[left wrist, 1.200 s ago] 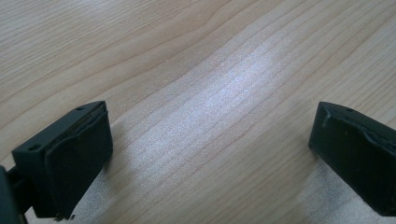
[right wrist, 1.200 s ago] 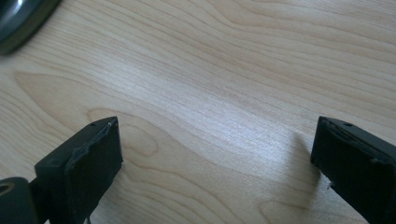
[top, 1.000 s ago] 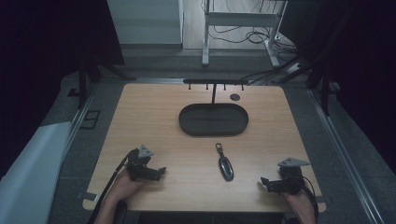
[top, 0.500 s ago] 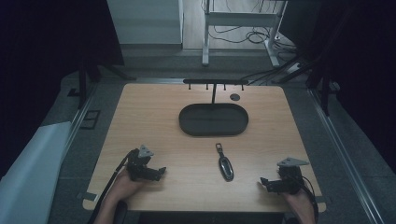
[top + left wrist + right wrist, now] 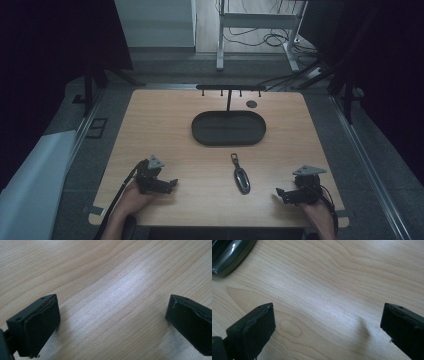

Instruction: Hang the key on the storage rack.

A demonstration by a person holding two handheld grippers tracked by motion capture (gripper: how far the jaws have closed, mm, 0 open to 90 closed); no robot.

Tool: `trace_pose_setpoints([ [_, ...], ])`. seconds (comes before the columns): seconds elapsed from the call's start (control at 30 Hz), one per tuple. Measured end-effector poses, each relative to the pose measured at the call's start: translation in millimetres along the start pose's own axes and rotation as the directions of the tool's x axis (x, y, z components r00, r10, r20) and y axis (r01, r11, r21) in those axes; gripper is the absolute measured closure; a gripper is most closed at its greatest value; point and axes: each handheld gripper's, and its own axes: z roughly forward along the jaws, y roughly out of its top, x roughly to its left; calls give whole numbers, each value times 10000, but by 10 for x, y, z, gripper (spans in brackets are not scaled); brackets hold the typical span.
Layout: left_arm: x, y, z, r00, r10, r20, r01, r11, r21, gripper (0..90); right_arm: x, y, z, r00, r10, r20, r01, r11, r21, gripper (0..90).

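A dark car key fob [image 5: 242, 178] with a small ring lies on the wooden table [image 5: 165, 130], near the front and slightly right of centre. Behind it sits a black oval tray [image 5: 229, 128], and behind that a black rack with small hooks [image 5: 230, 88]. My left gripper [image 5: 173, 184] rests at the front left, jaws wide apart over bare wood [image 5: 112, 302]. Front right, my right gripper [image 5: 278, 192] points left toward the fob, also open and empty. The fob's glossy end [image 5: 229, 255] shows at the top left of the right gripper view.
A small dark disc [image 5: 251, 104] lies at the back right of the table beside the rack. Beyond the table stand a white metal frame [image 5: 255, 20] and loose cables on the floor. A pale sheet [image 5: 30, 185] lies left of the table.
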Motion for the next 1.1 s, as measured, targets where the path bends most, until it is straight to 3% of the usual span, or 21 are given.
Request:
trace_pose_setpoints([
  [0.3,0,0,0,10000,-1,0,1,10000,-2,0,18,80,30,9997,-64,-256,67,9999,106,0],
  [0.53,0,0,0,10000,1,1,-1,10000,-1,0,97,175,129,9974,-342,-640,393,9960,802,0],
  [1.1,1,0,-1,10000,18,-2,-18,10000,11,0,221,443,211,9916,-534,-1174,717,9849,1579,14],
])
